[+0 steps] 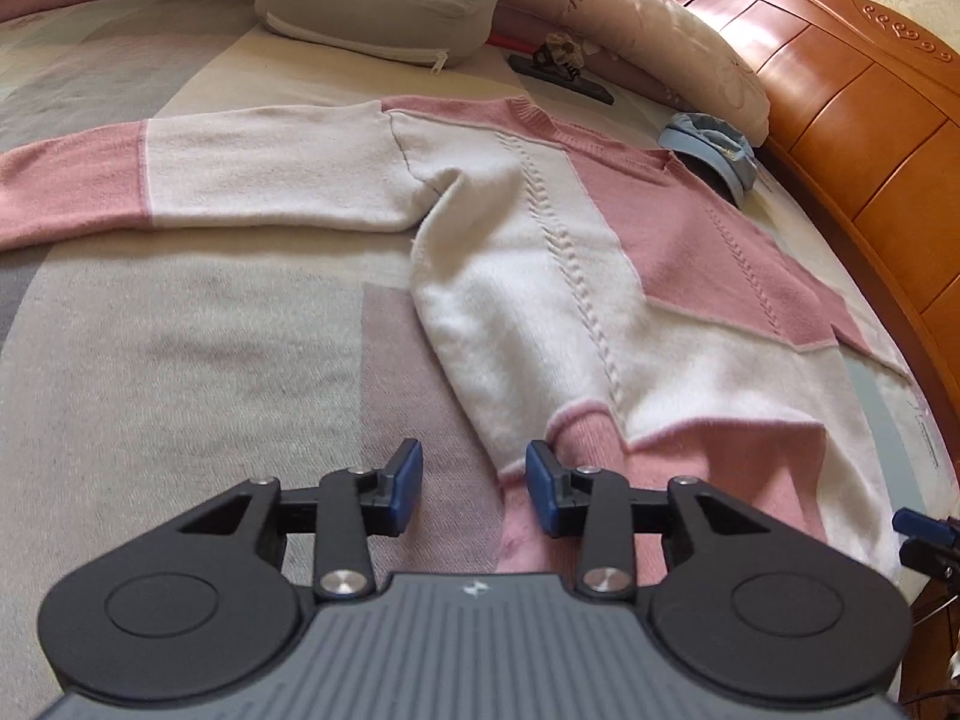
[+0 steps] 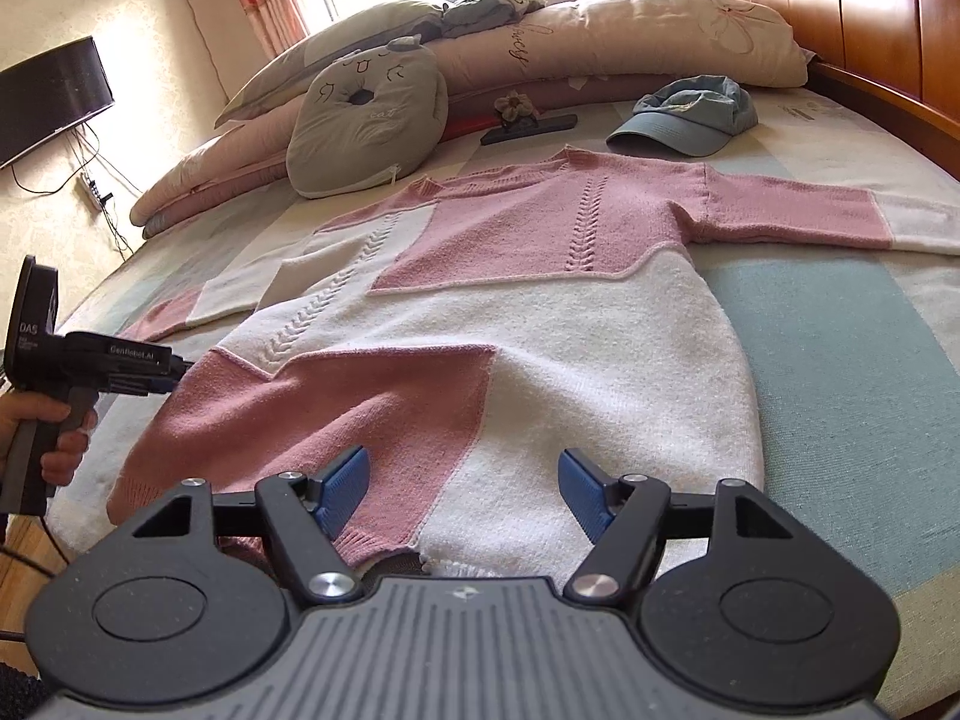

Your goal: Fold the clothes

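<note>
Pink-and-white colour-block knitted sweater point(image 2: 480, 312) lies flat, front up, on the bed point(image 2: 840, 360), which carries a pastel patchwork cover. Both sleeves spread out sideways; neckline points toward the pillows, hem toward the cameras.

Left hand-held gripper point(image 1: 474, 489): jaws released, blue pads apart, nothing between them. It sits low at the sweater's hem corner; the right pad is just beside the pink ribbed edge, though contact cannot be confirmed. In the right wrist view the same tool appears at the left edge, held by a person's hand point(image 2: 51, 438).

Right hand-held gripper point(image 2: 462, 495): jaws wide apart and empty, poised over the hem where the pink and white panels meet. Hem ribbing lies between and below the pads.

Beyond the sweater: grey round cat-face cushion point(image 2: 366, 120), light blue denim cap point(image 2: 690, 114) near the collar, dark flat bar with a fabric flower point(image 2: 528, 123), long beige pillows point(image 2: 630, 42). Orange wooden headboard point(image 1: 840, 108) borders the bed. Black wall-mounted screen point(image 2: 48, 96) stands at far left.
</note>
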### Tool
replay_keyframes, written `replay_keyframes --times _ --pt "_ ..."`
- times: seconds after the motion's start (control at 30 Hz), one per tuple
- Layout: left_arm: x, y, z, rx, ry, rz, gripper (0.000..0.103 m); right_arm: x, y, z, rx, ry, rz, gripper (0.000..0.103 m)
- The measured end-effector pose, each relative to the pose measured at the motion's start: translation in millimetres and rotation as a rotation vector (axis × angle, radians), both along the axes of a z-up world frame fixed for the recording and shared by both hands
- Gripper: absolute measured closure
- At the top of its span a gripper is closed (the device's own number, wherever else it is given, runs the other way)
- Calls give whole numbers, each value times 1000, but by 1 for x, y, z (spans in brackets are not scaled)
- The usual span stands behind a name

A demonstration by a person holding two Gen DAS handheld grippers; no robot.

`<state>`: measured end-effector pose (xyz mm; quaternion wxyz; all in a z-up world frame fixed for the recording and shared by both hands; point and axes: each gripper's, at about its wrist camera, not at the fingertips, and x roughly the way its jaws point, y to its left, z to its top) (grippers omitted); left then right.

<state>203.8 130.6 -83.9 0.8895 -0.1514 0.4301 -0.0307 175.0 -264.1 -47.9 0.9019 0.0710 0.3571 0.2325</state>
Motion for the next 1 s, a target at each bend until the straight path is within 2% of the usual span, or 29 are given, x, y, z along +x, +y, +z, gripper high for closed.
replay_keyframes --times 0.27,0.43,0.5,0.53,0.57,0.6,0.67,0.83,0.9,1.0 --pt "-18 -43 1 173 -12 11 61 -11 1 2 -5 -13 -1 28" --pt "-29 -55 4 225 -9 -19 62 -19 2 4 -31 -34 4 28" --pt "-32 -58 2 237 -18 -49 66 -20 0 3 -26 -29 3 27" --pt "-32 -61 3 240 -22 -66 70 -20 0 2 -24 -25 1 27" --pt "-33 -64 3 243 -27 -84 83 -20 1 1 -23 -22 -1 27" --pt "-33 -67 3 247 -31 -102 90 -20 2 0 -23 -19 -3 27" --pt "-33 -70 5 266 -36 -105 93 -21 3 1 -22 -20 -4 27" --pt "-41 -52 15 220 -46 -46 93 -23 1 6 -23 -41 -14 22" --pt "-43 -40 15 236 -37 -6 93 -22 -1 6 -28 -41 -25 18" --pt "-46 -20 13 255 -8 62 93 -21 -6 6 -36 -41 -41 18"
